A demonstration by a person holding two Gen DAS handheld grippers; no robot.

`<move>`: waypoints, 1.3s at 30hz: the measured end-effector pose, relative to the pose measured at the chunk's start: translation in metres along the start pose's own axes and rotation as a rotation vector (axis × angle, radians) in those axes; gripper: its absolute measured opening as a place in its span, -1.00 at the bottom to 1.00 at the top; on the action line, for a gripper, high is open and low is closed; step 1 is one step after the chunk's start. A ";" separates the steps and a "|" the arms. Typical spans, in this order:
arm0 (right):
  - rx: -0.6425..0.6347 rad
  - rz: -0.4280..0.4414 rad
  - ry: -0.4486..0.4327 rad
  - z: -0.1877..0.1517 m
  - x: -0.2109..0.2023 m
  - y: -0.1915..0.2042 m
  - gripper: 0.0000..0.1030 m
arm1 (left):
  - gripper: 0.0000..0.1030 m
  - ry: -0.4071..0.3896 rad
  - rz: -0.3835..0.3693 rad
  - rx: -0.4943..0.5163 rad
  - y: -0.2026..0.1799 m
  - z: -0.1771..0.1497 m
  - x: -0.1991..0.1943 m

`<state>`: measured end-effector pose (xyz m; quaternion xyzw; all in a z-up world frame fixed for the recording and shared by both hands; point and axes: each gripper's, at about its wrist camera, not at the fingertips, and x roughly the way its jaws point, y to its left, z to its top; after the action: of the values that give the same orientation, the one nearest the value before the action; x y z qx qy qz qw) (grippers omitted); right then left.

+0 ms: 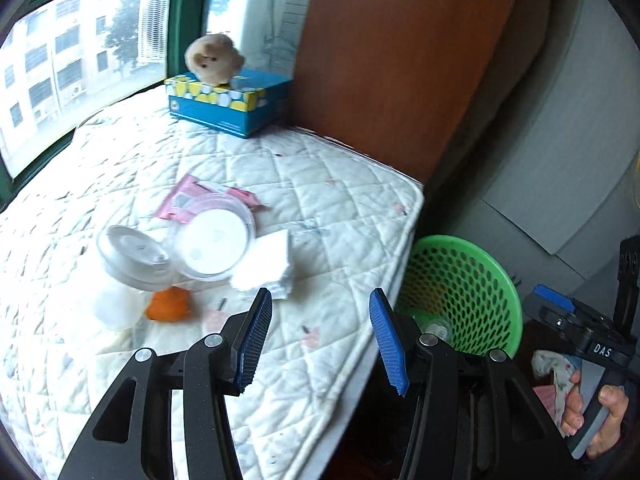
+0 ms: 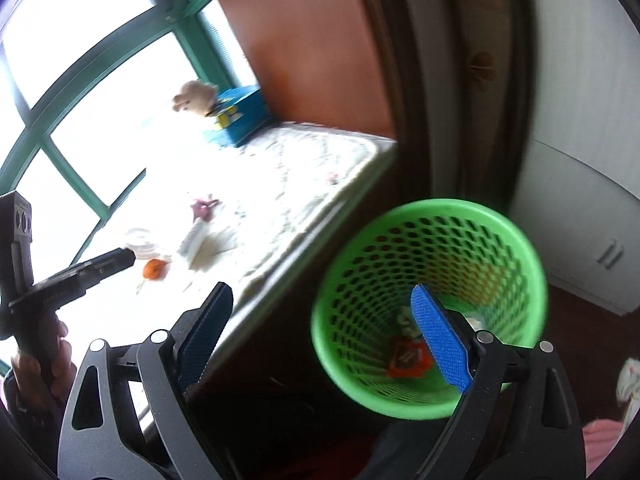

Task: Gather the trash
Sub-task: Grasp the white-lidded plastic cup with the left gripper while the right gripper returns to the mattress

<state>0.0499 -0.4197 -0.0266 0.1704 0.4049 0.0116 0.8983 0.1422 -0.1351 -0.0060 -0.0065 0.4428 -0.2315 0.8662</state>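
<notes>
Trash is lying on the quilted mattress (image 1: 320, 184): a lidded cup (image 1: 132, 258), a clear round lid (image 1: 216, 238), a pink wrapper (image 1: 180, 200), a folded tissue (image 1: 266, 266) and an orange scrap (image 1: 168, 305) (all close together). Left gripper (image 1: 320, 342) is hovering over the mattress edge, jaws spread and gripping nothing. Right gripper (image 2: 322, 340) is gaping wide, empty, above the green basket (image 2: 432, 240), where a red wrapper (image 2: 408, 358) is sitting

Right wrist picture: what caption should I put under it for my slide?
Open right gripper hovers by the green basket, a red wrapper already inside.
</notes>
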 end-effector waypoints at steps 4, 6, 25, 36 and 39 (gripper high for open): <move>-0.030 0.030 0.018 0.005 0.013 0.023 0.75 | 0.00 -0.033 0.085 -0.078 0.045 0.006 -0.013; -0.044 0.044 0.028 0.007 0.020 0.035 0.75 | 0.01 -0.042 0.119 -0.121 0.068 0.011 -0.016; -0.126 0.087 0.106 0.020 0.066 0.095 0.75 | 0.81 0.075 0.125 0.168 0.133 0.034 0.029; -0.161 0.104 0.154 0.023 0.095 0.119 0.75 | 0.82 0.169 0.136 0.303 0.136 0.038 0.062; -0.164 0.113 0.171 0.023 0.104 0.124 0.75 | 0.82 0.185 0.139 0.325 0.136 0.039 0.068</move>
<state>0.1512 -0.2933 -0.0482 0.1173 0.4674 0.1096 0.8694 0.2603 -0.0489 -0.0639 0.1855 0.4767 -0.2392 0.8253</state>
